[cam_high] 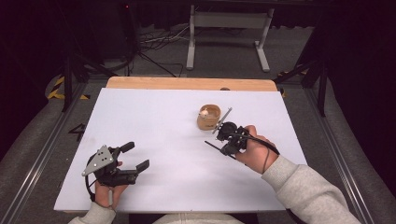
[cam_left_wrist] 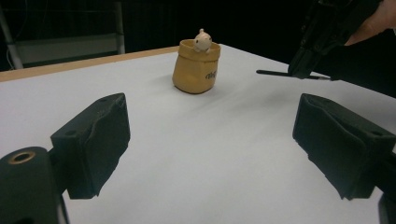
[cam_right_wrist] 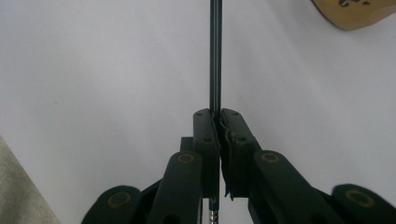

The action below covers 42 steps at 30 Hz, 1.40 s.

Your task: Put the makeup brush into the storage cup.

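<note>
Right gripper view: right gripper (cam_right_wrist: 218,122) clamps thin black rod (cam_right_wrist: 215,56), prob to carry it toward yellow pouch cup (cam_high: 208,117). Left gripper (cam_high: 134,156) rests wide open w/ nothing in it, parked clear on table (cam_high: 154,121)

- Two black two-jaw grippers: left gripper (cam_high: 136,156), right gripper (cam_right_wrist: 218,122).
- One thin dark rod (cam_right_wrist: 215,51).
- One small tan pot (cam_high: 208,117).
- One pale round figurine (cam_left_wrist: 202,41).
- One white table (cam_high: 159,121).
</note>
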Each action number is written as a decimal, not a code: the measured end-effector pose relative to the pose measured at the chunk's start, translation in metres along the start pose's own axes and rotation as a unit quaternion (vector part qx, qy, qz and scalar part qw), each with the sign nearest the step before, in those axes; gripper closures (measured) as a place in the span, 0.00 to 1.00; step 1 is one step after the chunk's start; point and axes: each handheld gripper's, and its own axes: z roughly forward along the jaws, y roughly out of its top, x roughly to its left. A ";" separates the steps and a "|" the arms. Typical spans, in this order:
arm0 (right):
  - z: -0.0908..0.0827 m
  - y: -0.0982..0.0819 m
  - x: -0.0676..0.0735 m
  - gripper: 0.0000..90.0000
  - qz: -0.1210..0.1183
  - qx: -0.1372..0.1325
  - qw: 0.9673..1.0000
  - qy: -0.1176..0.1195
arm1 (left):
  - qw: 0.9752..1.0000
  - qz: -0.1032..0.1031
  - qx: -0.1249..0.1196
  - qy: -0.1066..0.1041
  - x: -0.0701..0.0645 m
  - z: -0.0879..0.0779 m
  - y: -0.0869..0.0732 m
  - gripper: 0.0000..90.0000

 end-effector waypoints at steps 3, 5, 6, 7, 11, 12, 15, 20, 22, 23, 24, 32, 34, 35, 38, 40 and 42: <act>-0.007 0.001 0.001 0.95 -0.006 -0.005 1.000 -0.001 | 1.000 0.003 0.002 -0.001 0.000 0.000 0.000 0.13; -0.012 0.003 0.001 0.95 -0.011 -0.011 1.000 0.000 | 1.000 0.005 0.002 -0.002 -0.001 0.000 0.001 0.14; -0.015 0.003 0.001 0.95 -0.017 -0.014 1.000 0.002 | 1.000 0.007 0.002 -0.004 -0.001 0.001 0.001 0.15; -0.017 0.004 0.002 0.95 -0.019 -0.017 1.000 0.003 | 1.000 0.006 0.000 -0.006 -0.001 0.001 0.001 0.15; -0.025 0.007 0.005 0.95 -0.036 -0.028 0.999 0.004 | 1.000 0.012 0.001 -0.013 -0.001 0.004 0.003 0.15; -0.026 0.007 0.006 0.95 -0.040 -0.031 0.999 0.004 | 1.000 0.016 0.003 -0.016 -0.001 0.004 0.004 0.15; -0.031 0.009 0.010 0.95 -0.051 -0.041 0.998 0.009 | 0.999 0.023 0.002 -0.026 -0.001 0.006 0.007 0.15; -0.039 0.015 0.014 0.95 -0.080 -0.057 0.995 0.022 | 0.998 0.024 0.007 -0.058 0.002 0.011 0.014 0.14; -0.041 0.017 0.016 0.95 -0.089 -0.061 0.994 0.027 | 0.997 0.031 0.011 -0.074 0.003 0.012 0.017 0.14; -0.043 0.019 0.017 0.95 -0.094 -0.062 0.993 0.030 | 0.996 0.033 0.015 -0.086 0.003 0.014 0.017 0.13; -0.045 0.020 0.018 0.95 -0.103 -0.066 0.992 0.034 | 0.996 0.033 0.015 -0.086 0.003 0.014 0.017 0.13; -0.049 0.025 0.026 0.95 -0.124 -0.084 0.987 0.052 | 0.991 0.050 0.020 -0.122 0.008 0.019 0.025 0.14; -0.050 0.025 0.027 0.95 -0.132 -0.089 0.986 0.053 | 0.991 0.056 0.028 -0.122 0.008 0.020 0.029 0.15; -0.050 0.026 0.028 0.95 -0.137 -0.090 0.985 0.053 | 0.989 0.059 0.038 -0.130 0.008 0.021 0.033 0.17; -0.051 0.027 0.028 0.95 -0.142 -0.092 0.984 0.058 | 0.988 0.061 0.044 -0.137 0.010 0.023 0.038 0.18; -0.052 0.028 0.029 0.95 -0.147 -0.094 0.983 0.060 | 0.986 0.059 0.047 -0.148 0.011 0.026 0.042 0.18; -0.053 0.029 0.030 0.95 -0.151 -0.096 0.982 0.063 | 0.984 0.064 0.052 -0.157 0.010 0.029 0.045 0.18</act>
